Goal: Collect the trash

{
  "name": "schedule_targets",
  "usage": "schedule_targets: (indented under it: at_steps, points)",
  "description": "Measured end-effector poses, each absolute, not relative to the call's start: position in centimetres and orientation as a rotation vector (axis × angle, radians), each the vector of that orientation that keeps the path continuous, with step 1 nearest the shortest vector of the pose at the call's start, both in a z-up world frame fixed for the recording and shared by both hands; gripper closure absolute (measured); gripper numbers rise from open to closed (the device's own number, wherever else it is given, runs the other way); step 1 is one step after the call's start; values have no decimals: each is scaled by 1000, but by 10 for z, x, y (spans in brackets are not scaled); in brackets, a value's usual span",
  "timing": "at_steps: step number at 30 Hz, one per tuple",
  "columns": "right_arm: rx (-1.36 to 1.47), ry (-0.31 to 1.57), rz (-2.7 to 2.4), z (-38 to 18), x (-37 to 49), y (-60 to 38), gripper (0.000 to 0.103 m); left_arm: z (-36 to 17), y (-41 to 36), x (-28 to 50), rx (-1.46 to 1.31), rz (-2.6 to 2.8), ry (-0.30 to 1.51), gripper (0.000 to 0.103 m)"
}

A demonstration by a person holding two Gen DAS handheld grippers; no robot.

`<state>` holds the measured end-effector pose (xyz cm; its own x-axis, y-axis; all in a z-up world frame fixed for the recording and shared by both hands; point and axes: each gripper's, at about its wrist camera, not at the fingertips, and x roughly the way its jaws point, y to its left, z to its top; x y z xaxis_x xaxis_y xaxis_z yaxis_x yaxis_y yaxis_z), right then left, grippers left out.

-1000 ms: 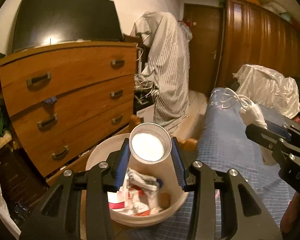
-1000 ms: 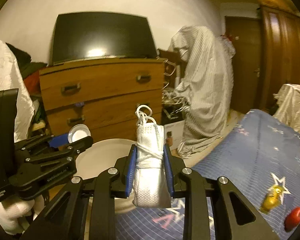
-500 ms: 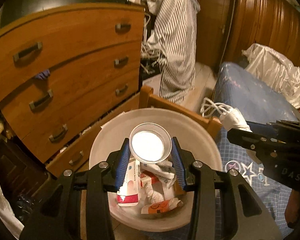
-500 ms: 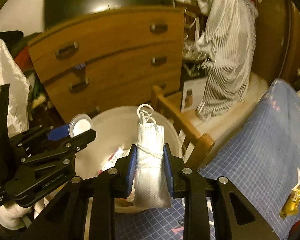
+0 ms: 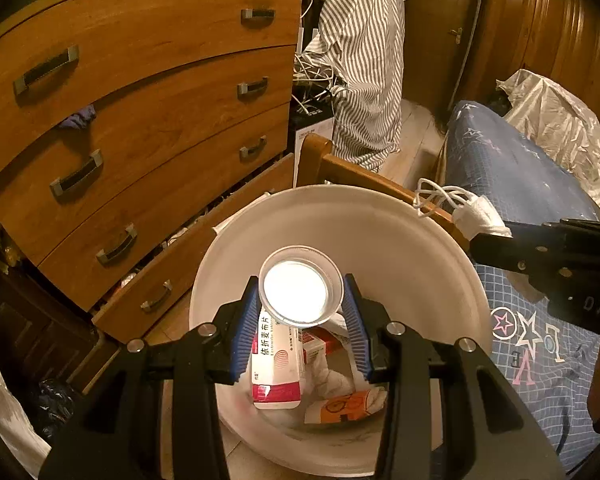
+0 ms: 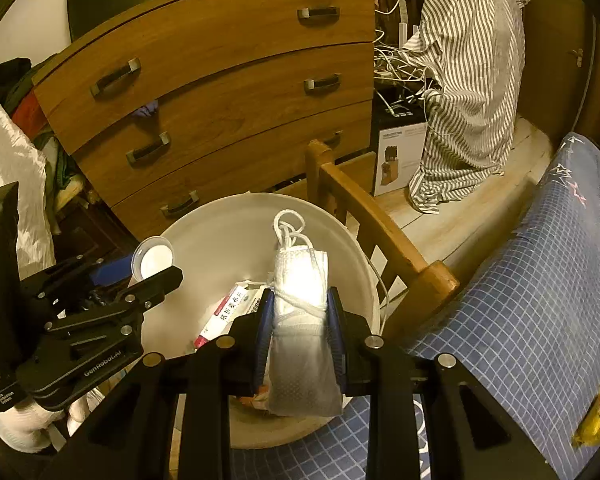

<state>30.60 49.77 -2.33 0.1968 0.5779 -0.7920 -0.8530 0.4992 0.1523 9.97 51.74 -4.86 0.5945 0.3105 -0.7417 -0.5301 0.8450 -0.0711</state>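
Change: both grippers have dropped and tipped downward since a second ago, so the bin now fills the view beneath them where the dresser and screen showed before.
Left gripper (image 5: 301, 322): clenched on a clear plastic cup (image 5: 300, 286), mouth toward the camera, held over the bin.
Right gripper (image 6: 300, 328): clenched on a folded white face mask (image 6: 300, 320), its ear loops sticking out at 12 o'clock, also over the bin.
Bin (image 5: 400, 240): round, white, on the floor against the bed; inside lie a pink-and-white medicine box (image 5: 276, 364), an orange wrapper (image 5: 348, 404) and crumpled white paper.
Bed (image 6: 540, 280): blue grid-pattern cover at 3 o'clock of the bin, with a yellow wrapper (image 6: 598, 412) lying on it at 4 o'clock in the right view.
Wooden chair (image 6: 364, 208): just beyond the bin's rim at 1 o'clock.
Dresser (image 5: 140, 120): wooden drawers from 10 to 12 o'clock, bottom drawer pulled out.
Striped cloth (image 5: 360, 60): hanging at 12 o'clock, farthest back.
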Motion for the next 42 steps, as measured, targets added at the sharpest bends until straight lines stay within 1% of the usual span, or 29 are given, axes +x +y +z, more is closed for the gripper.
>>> schedule_targets:
  at_steps: [5,6,7,8,9,17,19,22,23,24,26,30,33,38,40,42]
  points:
    - [-362,918,1039,-23,306,498,75,-48,517,103,-293,493,794,64]
    - [-363,916,1044,-23,306,499,73,-48,517,103,-291,495,798,63]
    - [-364,913,1044,-22,306,497,70,-49,517,103,-291,501,801,59]
    - [-361,908,1044,-21,306,497,62,-49,518,103,-292,513,802,49]
    - [-353,901,1045,-19,306,495,59,-49,519,102,-293,518,798,48]
    - [-298,873,1061,-2,304,475,59,-40,514,93,-297,523,771,47]
    - [-268,844,1076,7,298,463,59,-34,510,86,-300,522,749,42]
    - [-219,782,1102,20,282,437,56,-20,496,66,-302,540,680,28]
    - [-211,759,1106,24,276,429,52,-17,493,62,-300,546,666,19]
    - [-207,720,1111,29,266,417,48,-11,486,52,-293,565,636,12]
    - [-197,664,1122,35,249,395,42,-2,474,32,-281,588,568,6]
    - [-166,531,1134,40,209,342,28,13,449,-2,-255,645,462,6]
    - [-163,455,1119,40,184,309,21,20,429,-22,-253,631,396,6]
    - [-125,419,1094,43,160,267,19,23,396,-33,-191,628,389,6]
    - [-102,403,1093,47,153,254,15,26,386,-39,-183,619,379,6]
    - [-90,390,1085,50,145,241,13,30,378,-47,-169,626,367,6]
